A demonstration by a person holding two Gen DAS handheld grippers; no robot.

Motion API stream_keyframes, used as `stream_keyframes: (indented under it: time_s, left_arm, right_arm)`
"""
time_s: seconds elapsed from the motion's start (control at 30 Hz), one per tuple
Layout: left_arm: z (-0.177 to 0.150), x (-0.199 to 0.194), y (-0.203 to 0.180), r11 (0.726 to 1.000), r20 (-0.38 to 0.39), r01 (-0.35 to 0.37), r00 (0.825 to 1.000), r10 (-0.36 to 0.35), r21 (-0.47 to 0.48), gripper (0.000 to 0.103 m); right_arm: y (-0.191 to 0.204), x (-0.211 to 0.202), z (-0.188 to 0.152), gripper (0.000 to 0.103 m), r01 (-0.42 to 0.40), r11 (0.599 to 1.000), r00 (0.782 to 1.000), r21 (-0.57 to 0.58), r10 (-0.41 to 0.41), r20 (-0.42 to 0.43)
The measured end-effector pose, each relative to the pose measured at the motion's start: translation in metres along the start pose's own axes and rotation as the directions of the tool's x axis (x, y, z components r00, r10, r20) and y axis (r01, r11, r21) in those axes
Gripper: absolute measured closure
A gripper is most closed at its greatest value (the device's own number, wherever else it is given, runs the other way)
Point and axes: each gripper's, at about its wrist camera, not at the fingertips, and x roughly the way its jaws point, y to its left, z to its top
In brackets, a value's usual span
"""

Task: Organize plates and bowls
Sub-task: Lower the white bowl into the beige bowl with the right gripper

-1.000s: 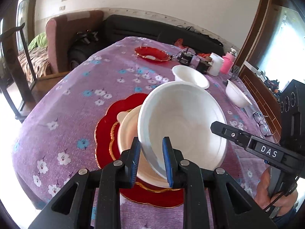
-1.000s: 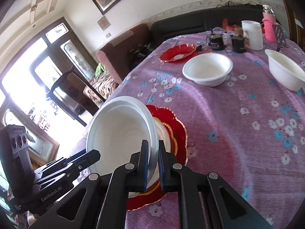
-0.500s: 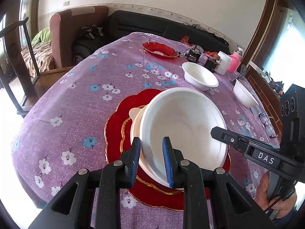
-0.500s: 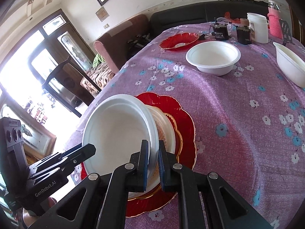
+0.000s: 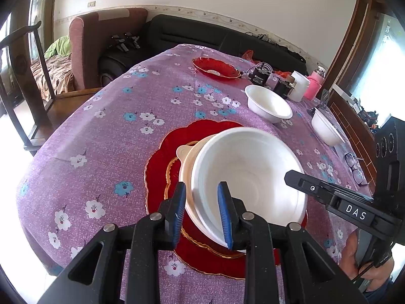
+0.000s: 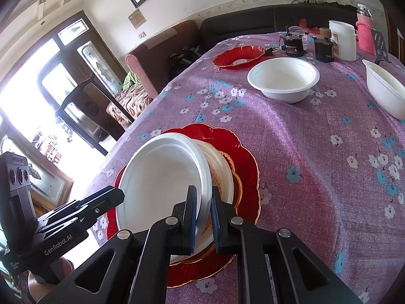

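right gripper side label: white capitals "DAS" on a black plate, seen in the left wrist view
left gripper side print: "GenRobot.AI" in pale letters on its black body, seen in the right wrist view
small black device label: white print, too small to read

Purple flowered cloth over the surface. At its far end, beside the black sofa: white jar, pink bottle, two black devices. Glasses near the cloth's right edge. Armchair left of the sofa.
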Motion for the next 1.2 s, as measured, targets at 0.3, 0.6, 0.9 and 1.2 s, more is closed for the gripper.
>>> stream_keyframes:
  time_s: [0.3,0.6,0.9,1.2]
  left_arm:
    - [0.001,-0.001,-0.001,1.000,0.003,-0.002,1.000,0.002,0.001,0.078]
    - [0.002,-0.003,-0.003,1.000,0.007,-0.003,1.000,0.003,0.000,0.077]
    - [0.001,-0.005,-0.004,1.000,0.011,-0.004,1.000,0.004,0.002,0.077]
    - [0.001,-0.006,-0.006,1.000,0.013,-0.002,1.000,0.002,0.003,0.075]
  right_arm:
    - [-0.005,-0.007,0.001,0.090,-0.004,1.000,1.000,0.012,0.004,0.017]
    - [-0.005,-0.004,-0.001,0.087,-0.007,1.000,1.000,0.000,0.007,0.003]
    - [0.008,-0.011,-0.002,0.067,0.034,0.995,0.999,-0.094,-0.031,0.024]
    - [-0.017,-0.027,0.005,0.067,0.043,0.999,0.997,-0.008,-0.043,0.071]
